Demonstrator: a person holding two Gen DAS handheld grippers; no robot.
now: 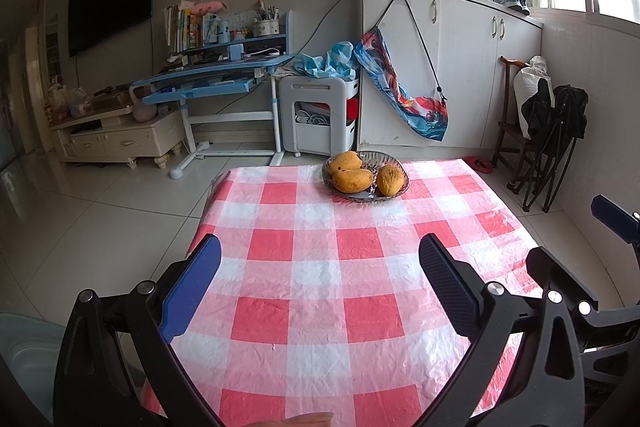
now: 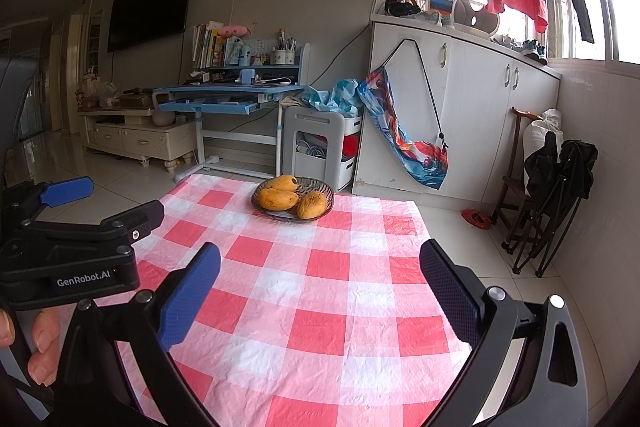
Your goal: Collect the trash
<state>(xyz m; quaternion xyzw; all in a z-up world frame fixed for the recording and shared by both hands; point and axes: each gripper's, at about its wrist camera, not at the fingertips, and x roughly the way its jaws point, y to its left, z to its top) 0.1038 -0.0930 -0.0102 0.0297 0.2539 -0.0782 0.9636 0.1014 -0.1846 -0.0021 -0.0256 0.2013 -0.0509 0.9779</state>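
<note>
My left gripper (image 1: 320,291) is open and empty above the near part of a table with a red and white checked cloth (image 1: 352,307). My right gripper (image 2: 320,295) is open and empty above the same cloth (image 2: 320,307). The left gripper also shows at the left edge of the right wrist view (image 2: 100,203), and part of the right gripper shows at the right edge of the left wrist view (image 1: 612,219). No trash shows on the cloth in either view.
A glass bowl (image 1: 394,163) with three mangoes (image 1: 352,177) stands at the far end of the table, also in the right wrist view (image 2: 320,187). Beyond are a white cabinet (image 1: 460,67), a blue desk (image 1: 216,79), a folded chair (image 1: 556,139) and tiled floor (image 1: 100,211).
</note>
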